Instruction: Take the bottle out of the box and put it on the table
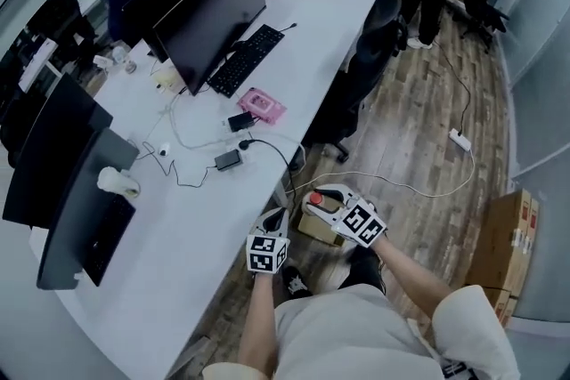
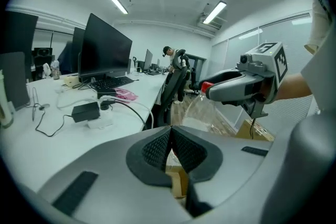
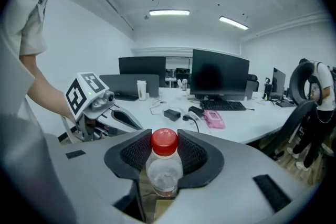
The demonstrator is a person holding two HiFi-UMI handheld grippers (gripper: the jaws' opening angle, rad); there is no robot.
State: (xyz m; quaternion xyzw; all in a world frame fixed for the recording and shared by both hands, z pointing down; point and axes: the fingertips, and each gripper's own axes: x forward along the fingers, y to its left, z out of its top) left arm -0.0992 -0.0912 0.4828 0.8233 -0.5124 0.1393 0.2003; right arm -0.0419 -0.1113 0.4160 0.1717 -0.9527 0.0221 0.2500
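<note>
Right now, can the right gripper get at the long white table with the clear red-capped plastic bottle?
Probably yes. The right gripper, shut on the bottle, hangs beside the table's near edge, where a bare stretch lies free. The left gripper is off to one side, not in between.

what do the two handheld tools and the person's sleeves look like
The left tool and the right tool both have smooth, pale grey, curved shells. Each is topped by a white cube with black square markers. Their jaws carry dark grey pads with a fine mesh-like texture. The person wears a cream short-sleeved shirt.
</note>
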